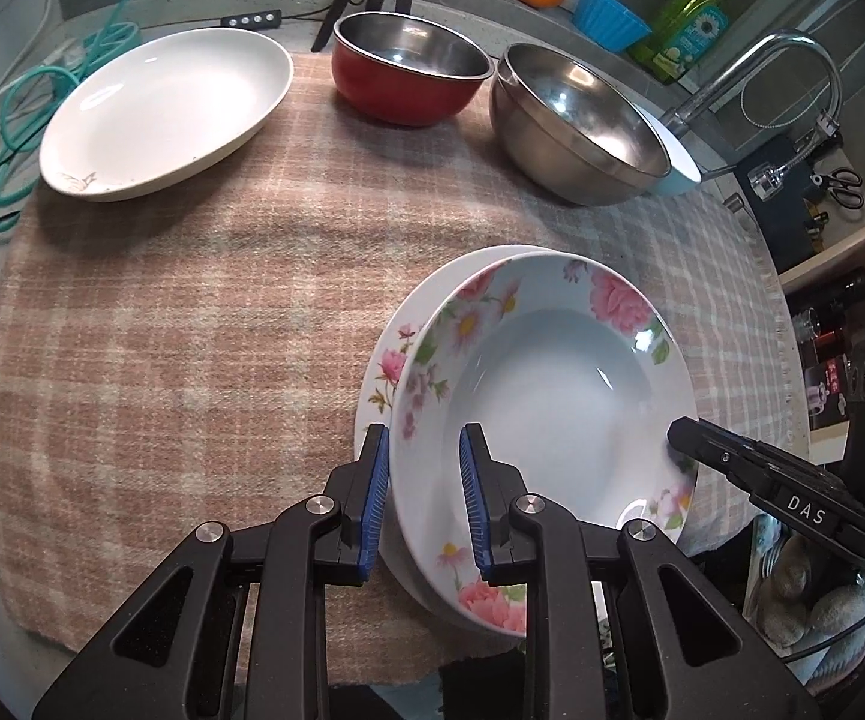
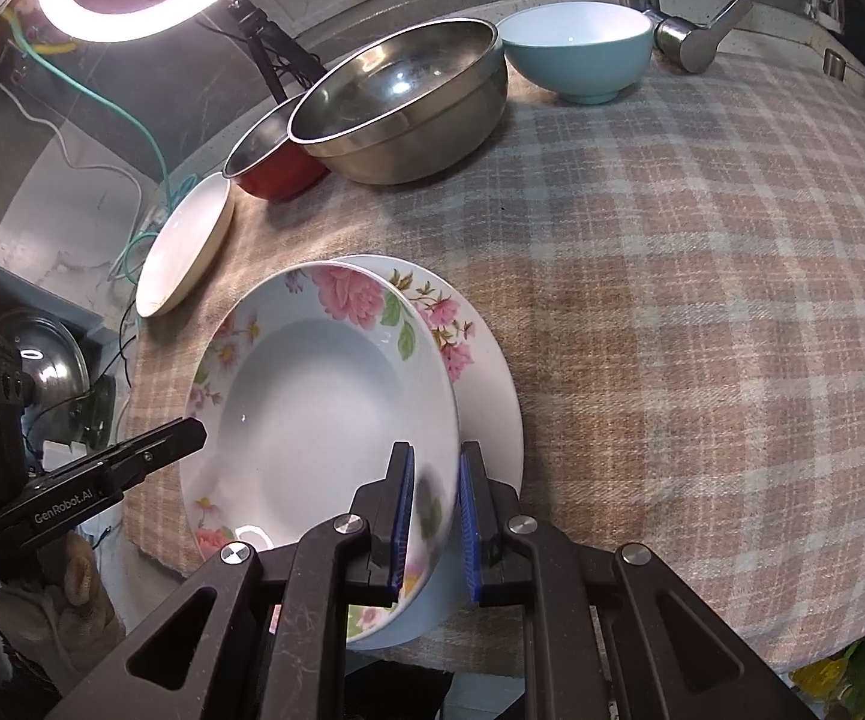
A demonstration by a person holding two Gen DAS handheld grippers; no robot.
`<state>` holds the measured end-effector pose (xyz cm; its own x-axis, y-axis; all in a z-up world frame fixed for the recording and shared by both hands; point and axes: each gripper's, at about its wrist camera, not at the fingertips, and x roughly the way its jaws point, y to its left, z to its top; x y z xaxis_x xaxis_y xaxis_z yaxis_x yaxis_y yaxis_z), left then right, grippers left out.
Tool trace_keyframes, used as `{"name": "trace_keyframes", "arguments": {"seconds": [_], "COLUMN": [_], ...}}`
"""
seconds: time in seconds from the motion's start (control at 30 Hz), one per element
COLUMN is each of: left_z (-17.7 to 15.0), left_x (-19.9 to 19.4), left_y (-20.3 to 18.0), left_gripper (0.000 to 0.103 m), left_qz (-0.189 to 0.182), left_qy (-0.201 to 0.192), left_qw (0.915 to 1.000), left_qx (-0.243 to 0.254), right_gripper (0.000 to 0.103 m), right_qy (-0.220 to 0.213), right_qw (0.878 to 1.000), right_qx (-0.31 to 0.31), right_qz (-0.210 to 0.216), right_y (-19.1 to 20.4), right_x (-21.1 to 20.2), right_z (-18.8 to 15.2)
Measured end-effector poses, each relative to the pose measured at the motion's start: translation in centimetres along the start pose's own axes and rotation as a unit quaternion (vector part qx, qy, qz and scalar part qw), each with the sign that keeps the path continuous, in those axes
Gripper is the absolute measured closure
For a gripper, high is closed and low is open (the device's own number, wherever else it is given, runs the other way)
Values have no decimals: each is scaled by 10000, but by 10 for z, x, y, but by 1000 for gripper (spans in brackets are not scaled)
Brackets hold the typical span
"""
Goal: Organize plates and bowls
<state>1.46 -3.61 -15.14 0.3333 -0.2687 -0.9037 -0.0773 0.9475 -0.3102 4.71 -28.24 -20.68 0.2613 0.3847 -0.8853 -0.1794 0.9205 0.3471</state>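
Both of my claws pinch one floral deep plate: left gripper on its near-left rim, right gripper on the opposite rim. It sits empty, offset atop a second floral plate on the checked cloth. Behind, the white oval dish, red bowl, steel bowl and blue bowl hold nothing.

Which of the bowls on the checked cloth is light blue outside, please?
The small ceramic bowl beside the tap; the large one is bare steel, the other red outside.

Both grippers black w/ blue ribbed pads, silver screws; "DAS", "GenRobot.AI" markings.
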Motion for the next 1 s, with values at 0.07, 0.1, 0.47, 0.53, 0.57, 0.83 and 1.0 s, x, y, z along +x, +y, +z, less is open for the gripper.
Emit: {"name": "trace_keyframes", "arguments": {"seconds": [0.07, 0.1, 0.47, 0.53, 0.57, 0.83, 1.0], "left_z": [0, -1, -1, 0, -1, 1, 3], "left_x": [1, 2, 7, 8, 8, 9, 10], "left_y": [0, 0, -4, -5, -5, -6, -8], "left_gripper": [81, 81, 81, 81, 81, 81, 81], "left_qz": [23, 26, 119, 112, 110, 86, 58], "left_qy": [0, 3, -36, -32, -29, -17, 19], "left_qw": [10000, 10000, 9999, 9999, 9999, 9999, 9998], "left_qx": [2, 1, 120, 119, 126, 137, 183], "right_gripper": [90, 90, 90, 90, 90, 90, 87], "right_qy": [12, 19, 11, 19, 25, 55, 95], "right_qw": [10000, 10000, 9996, 9995, 9995, 9992, 9993], "right_qx": [-21, -33, -164, -163, -161, -218, -131], "right_qz": [-27, -43, -248, -251, -253, -333, -332], "right_y": [1, 2, 5, 5, 5, 6, 6], "right_x": [2, 3, 9, 8, 8, 7, 7], "right_z": [-1, -1, 1, 1, 1, 1, 2]}}
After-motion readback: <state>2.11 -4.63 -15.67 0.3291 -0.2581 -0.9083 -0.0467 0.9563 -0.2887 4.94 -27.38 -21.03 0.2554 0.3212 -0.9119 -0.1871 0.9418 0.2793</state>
